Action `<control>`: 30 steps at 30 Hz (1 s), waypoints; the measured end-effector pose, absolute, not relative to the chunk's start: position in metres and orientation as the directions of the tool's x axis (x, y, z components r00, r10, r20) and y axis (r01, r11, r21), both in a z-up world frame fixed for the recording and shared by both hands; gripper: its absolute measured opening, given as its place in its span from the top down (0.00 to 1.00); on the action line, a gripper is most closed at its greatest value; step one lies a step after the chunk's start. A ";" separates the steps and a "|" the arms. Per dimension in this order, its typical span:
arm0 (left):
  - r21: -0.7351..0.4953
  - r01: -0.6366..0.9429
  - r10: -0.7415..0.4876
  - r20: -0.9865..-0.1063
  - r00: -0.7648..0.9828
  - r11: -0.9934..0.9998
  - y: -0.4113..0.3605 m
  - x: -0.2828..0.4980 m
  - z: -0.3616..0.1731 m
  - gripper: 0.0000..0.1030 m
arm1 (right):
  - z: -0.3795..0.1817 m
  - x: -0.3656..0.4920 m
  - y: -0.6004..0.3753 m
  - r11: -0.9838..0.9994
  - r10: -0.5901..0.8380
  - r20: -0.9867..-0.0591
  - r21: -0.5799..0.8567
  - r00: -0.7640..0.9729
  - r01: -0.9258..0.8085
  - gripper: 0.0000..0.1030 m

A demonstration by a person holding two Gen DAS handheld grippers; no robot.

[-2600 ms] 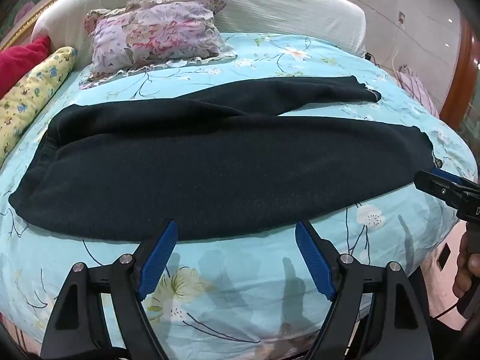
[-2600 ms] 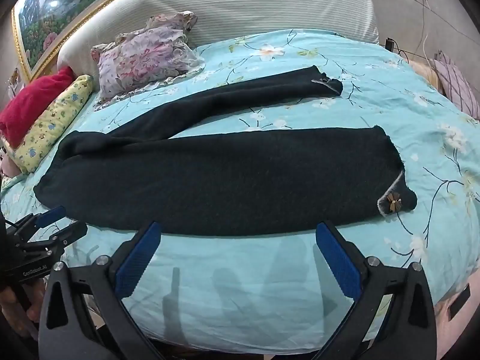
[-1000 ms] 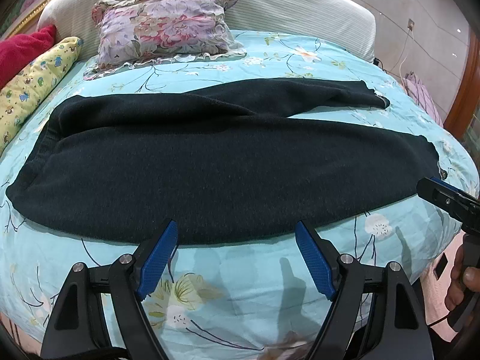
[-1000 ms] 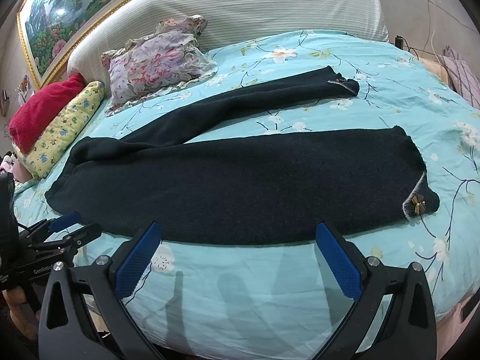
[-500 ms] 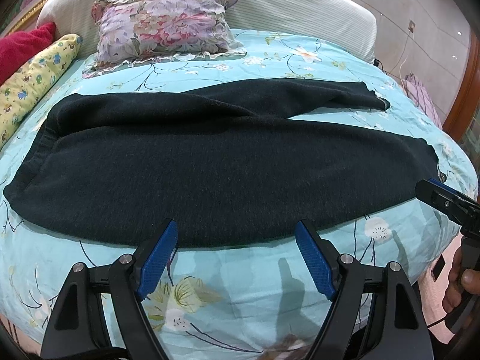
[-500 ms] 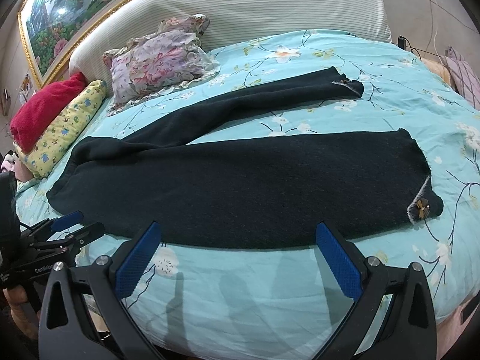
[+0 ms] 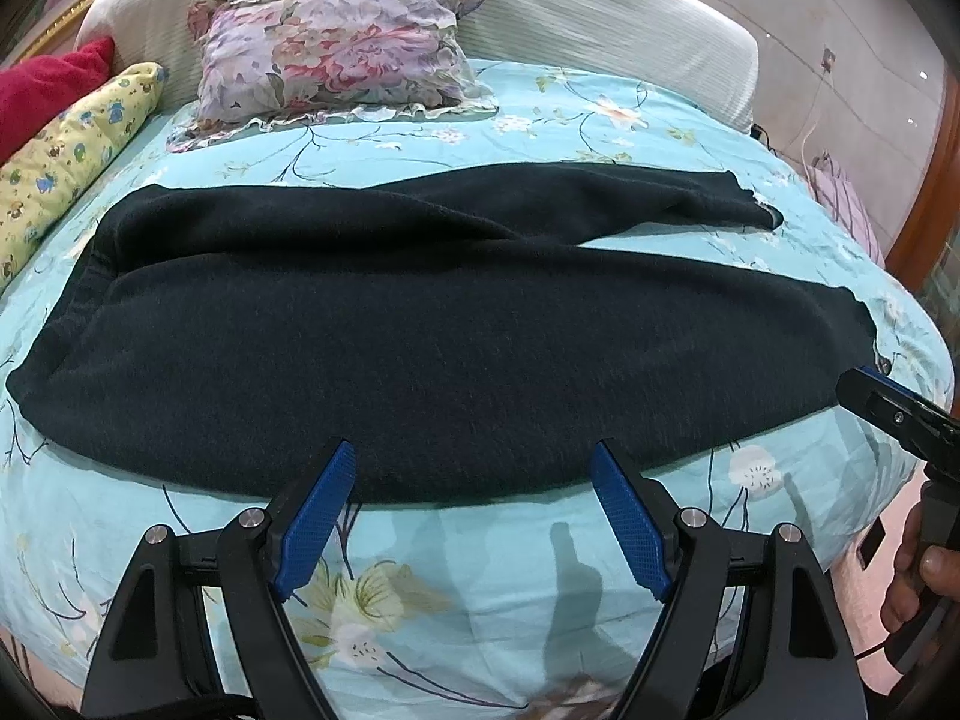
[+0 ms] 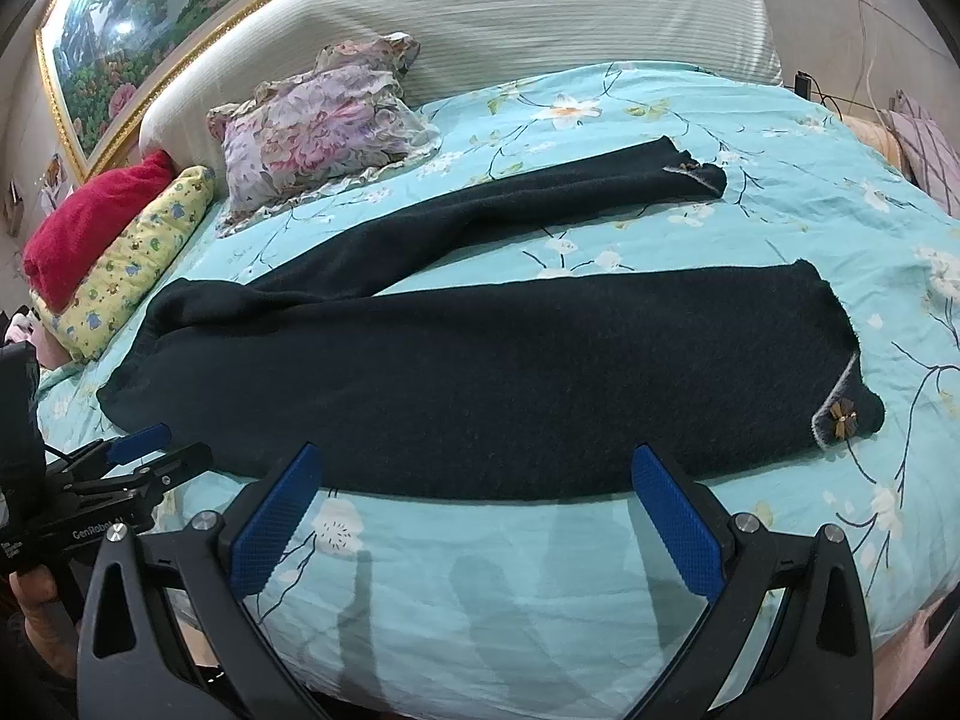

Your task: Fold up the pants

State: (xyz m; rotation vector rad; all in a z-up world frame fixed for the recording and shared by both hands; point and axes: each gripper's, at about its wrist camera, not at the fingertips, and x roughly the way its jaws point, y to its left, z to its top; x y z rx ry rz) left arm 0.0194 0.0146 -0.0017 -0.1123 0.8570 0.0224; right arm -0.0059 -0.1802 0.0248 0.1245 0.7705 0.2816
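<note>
Dark pants (image 7: 420,336) lie spread flat on the turquoise floral bed (image 7: 480,564), waist at the left, two legs running right and splayed apart. They also show in the right wrist view (image 8: 480,372), with a small flower ornament at the near leg's cuff (image 8: 843,417). My left gripper (image 7: 474,498) is open and empty, hovering just before the near edge of the pants. My right gripper (image 8: 480,498) is open and empty at the near edge of the near leg. Each gripper shows in the other's view, the right one (image 7: 894,414) and the left one (image 8: 144,456).
A floral pillow (image 7: 336,42) lies at the head of the bed, with a yellow bolster (image 7: 66,150) and a red cushion (image 8: 90,216) at the left. A white padded headboard (image 8: 510,12) stands behind. The bed's edge drops off below the grippers.
Both grippers have moved slightly closer to the near edge of the pants. Both stay open. The pants have not moved.
</note>
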 end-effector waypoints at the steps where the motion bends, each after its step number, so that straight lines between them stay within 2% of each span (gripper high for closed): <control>1: -0.089 -0.065 -0.025 -0.755 0.655 0.994 0.015 0.021 -0.001 0.21 | 0.026 -0.005 -0.182 0.954 0.299 -0.667 0.220 0.683 -0.203 0.00; 11: -0.086 -0.073 -0.013 -0.728 0.685 0.994 0.018 0.050 0.021 0.21 | 0.036 0.008 -0.195 0.951 0.305 -0.653 0.253 0.694 -0.180 0.00; 22: 0.003 0.007 -0.004 -0.687 0.727 1.000 0.010 0.095 0.052 0.21 | 0.059 0.053 -0.222 0.942 0.312 -0.626 0.299 0.715 -0.150 0.00; 27: 0.040 0.046 -0.005 -0.693 0.721 0.998 0.004 0.113 0.052 0.21 | 0.064 0.081 -0.231 0.943 0.306 -0.630 0.305 0.713 -0.135 0.00; 30: 0.080 0.086 -0.004 -0.706 0.708 0.993 0.000 0.124 0.046 0.21 | 0.063 0.097 -0.239 0.923 0.342 -0.633 0.363 0.694 -0.124 0.00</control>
